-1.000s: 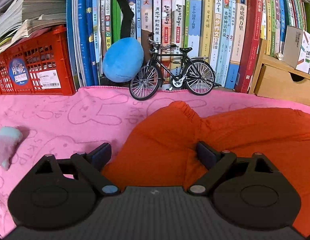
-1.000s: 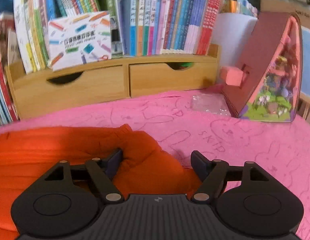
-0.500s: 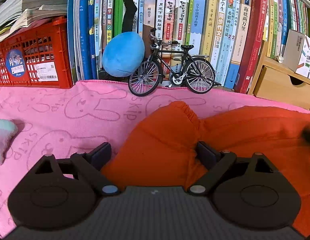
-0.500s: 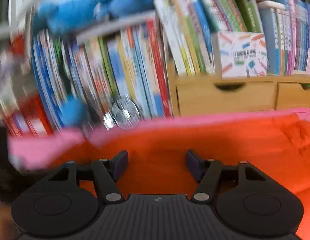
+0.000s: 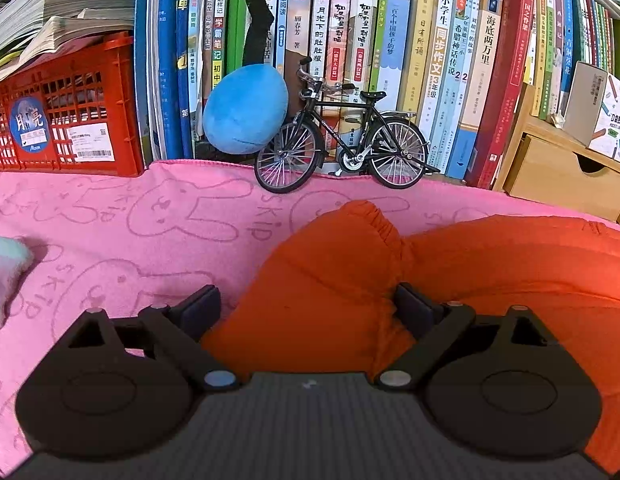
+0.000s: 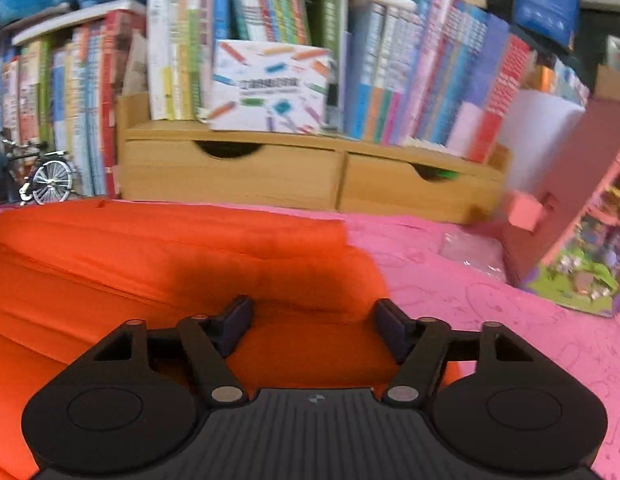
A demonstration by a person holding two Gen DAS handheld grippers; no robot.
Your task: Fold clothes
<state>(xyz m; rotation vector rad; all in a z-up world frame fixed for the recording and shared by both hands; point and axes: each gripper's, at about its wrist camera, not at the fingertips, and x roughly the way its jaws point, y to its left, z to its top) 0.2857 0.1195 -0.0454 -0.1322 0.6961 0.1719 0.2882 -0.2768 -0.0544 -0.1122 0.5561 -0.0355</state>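
One orange garment point(image 5: 490, 264) lies long axis left to right, its elastic cuff pointing far-left toward one toy bicycle point(image 5: 342, 148). Left gripper point(image 5: 307, 308) is spread over it; the right gripper point(image 6: 312, 320), just widened, also straddles it unpinched.

Pink cloth point(image 5: 149, 220), 9 o'clock: "SKIP" printed beside rabbit outlines.
Red crate point(image 5: 69, 128), 10 o'clock: round blue sticker "月亮", "Moon"; white barcode label, print too small.
Book spines point(image 5: 442, 52), 12–1 o'clock: "同步作文 3年级", "海底两万里", "日有所诵", "月光下的肚肚狼".
Right wrist view: lettering blurred, unreadable.
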